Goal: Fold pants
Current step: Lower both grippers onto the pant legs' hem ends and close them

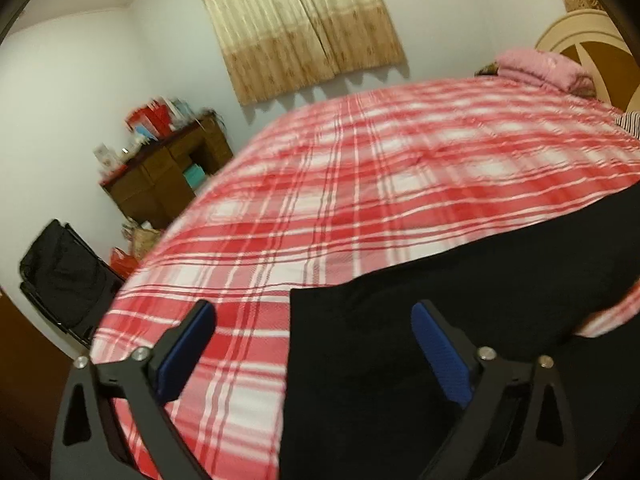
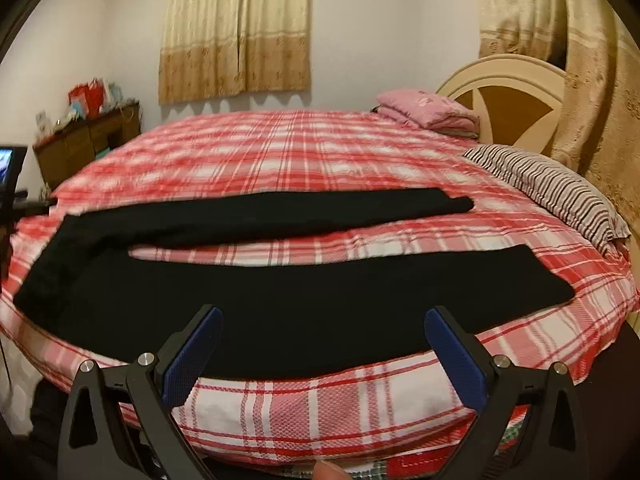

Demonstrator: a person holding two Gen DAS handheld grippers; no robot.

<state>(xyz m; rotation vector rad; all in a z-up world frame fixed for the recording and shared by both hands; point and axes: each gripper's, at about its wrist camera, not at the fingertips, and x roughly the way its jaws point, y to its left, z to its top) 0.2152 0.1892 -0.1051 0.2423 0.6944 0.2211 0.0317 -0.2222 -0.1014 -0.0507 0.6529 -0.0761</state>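
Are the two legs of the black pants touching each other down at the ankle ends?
Apart. The right wrist view shows a strip of plaid bedspread between the far leg and near leg of the pants; they join only at the waist end on the left.

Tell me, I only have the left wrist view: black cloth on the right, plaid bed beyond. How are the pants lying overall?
Observer: The pants lie flat, both legs spread apart, plaid bedspread showing between them.
Operator: Which way do the legs point?
Observer: Toward the striped pillow by the headboard, cuffs at the right of the right wrist view.
Operator: And the right hand-held gripper?
Observer: The right hand-held gripper is open, holding nothing, aimed at the near leg from the bed's edge.
Operator: Anything on the pants?
Observer: No; the pink folded bedding sits far off, near the headboard.
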